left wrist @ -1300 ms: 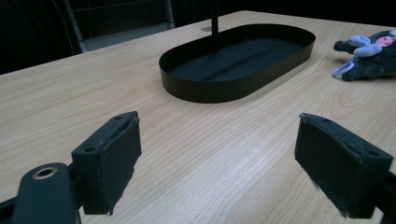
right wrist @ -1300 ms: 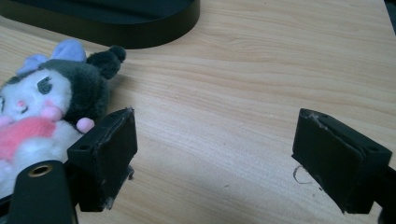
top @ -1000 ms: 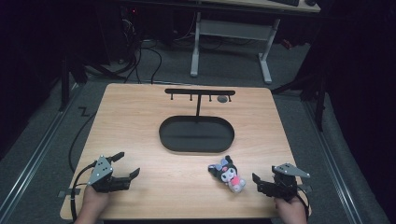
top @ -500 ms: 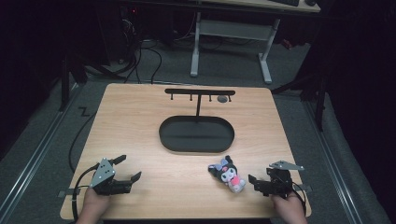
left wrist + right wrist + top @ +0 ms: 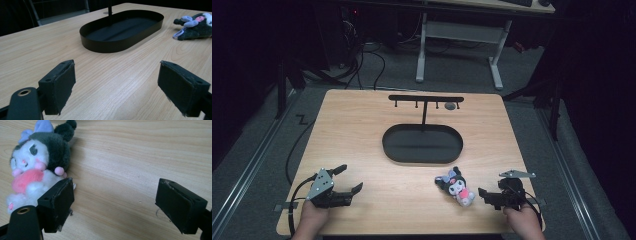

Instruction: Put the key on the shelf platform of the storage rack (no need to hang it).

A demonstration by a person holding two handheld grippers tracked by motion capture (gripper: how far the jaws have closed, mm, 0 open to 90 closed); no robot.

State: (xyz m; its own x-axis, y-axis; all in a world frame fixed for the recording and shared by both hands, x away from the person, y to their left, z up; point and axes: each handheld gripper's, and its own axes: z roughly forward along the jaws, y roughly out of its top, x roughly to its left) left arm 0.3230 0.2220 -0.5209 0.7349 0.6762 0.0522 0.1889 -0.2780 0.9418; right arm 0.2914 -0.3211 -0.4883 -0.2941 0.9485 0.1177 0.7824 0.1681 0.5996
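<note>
Right hand-held gripper [image 5: 485,194] wide open, empty, just beside plush toy [image 5: 455,186]; left hand-held gripper [image 5: 350,180] likewise. Recommend centring jaws around body before closing.

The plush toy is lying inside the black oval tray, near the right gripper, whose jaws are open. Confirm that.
Not quite: the plush toy lies on the bare table, outside the black oval tray, as the high view shows. It is near the right gripper, whose jaws are open.

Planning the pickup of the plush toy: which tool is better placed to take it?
The right tool: it sits open right beside the plush toy, whose body lies just outside one jaw in the right gripper view. The left tool, also open, is across the table.
</note>
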